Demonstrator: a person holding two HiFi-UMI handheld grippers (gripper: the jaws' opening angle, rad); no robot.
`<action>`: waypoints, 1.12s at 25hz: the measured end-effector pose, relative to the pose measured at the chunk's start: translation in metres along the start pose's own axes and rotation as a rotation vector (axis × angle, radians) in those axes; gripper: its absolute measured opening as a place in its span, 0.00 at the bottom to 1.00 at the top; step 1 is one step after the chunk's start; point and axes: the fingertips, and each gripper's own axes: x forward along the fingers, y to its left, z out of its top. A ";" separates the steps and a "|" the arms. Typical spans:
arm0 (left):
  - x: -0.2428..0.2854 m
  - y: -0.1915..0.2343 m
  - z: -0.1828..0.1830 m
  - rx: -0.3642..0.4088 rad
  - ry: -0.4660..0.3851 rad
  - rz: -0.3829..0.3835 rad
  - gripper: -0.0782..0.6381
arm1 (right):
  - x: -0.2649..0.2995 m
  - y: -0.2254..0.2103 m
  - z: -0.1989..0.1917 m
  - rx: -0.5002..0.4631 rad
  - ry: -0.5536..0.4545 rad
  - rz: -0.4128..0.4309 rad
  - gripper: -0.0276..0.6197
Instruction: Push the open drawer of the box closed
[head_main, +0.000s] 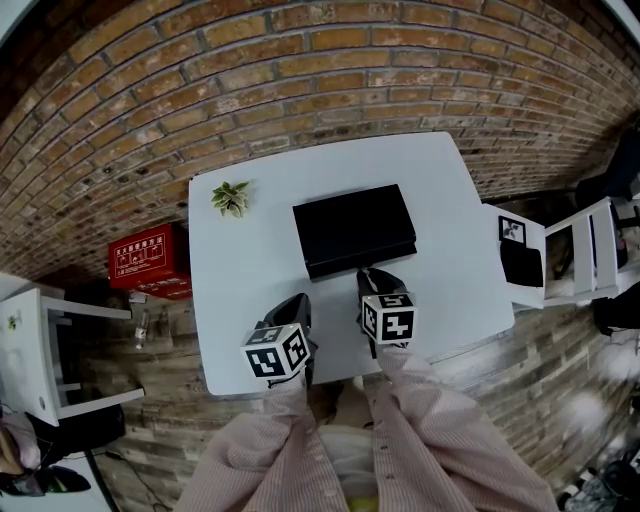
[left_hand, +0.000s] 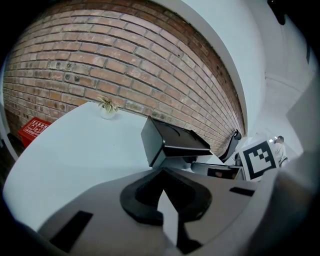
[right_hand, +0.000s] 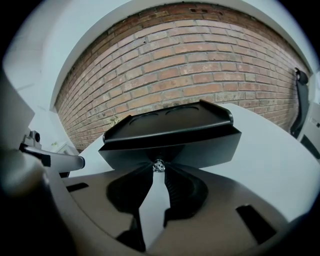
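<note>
A black box (head_main: 352, 225) lies in the middle of the white table (head_main: 240, 290), its drawer front turned toward me. In the right gripper view the box (right_hand: 170, 127) fills the middle, and a small shiny knob (right_hand: 158, 165) sticks out of the drawer front. My right gripper (right_hand: 158, 168) has its fingertips closed on that knob; in the head view the right gripper (head_main: 372, 276) touches the box's near face. My left gripper (head_main: 297, 306) hovers over bare table left of the box, its jaws together and empty. From the left gripper (left_hand: 162, 175) the box (left_hand: 170, 140) shows side-on.
A small potted plant (head_main: 231, 197) stands at the table's far left corner. A red case (head_main: 150, 258) lies on the floor to the left, against the brick wall. White furniture stands at the right (head_main: 575, 250) and at the left (head_main: 40, 350) of the table.
</note>
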 end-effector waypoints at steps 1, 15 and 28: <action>0.001 0.001 0.000 -0.001 0.000 0.001 0.10 | 0.001 0.000 0.001 0.000 -0.001 0.000 0.16; 0.009 0.005 0.008 -0.004 0.006 -0.001 0.10 | 0.012 -0.002 0.012 0.005 -0.010 -0.006 0.16; 0.015 0.006 0.010 -0.004 0.014 -0.005 0.10 | 0.016 -0.003 0.015 0.016 -0.008 -0.003 0.16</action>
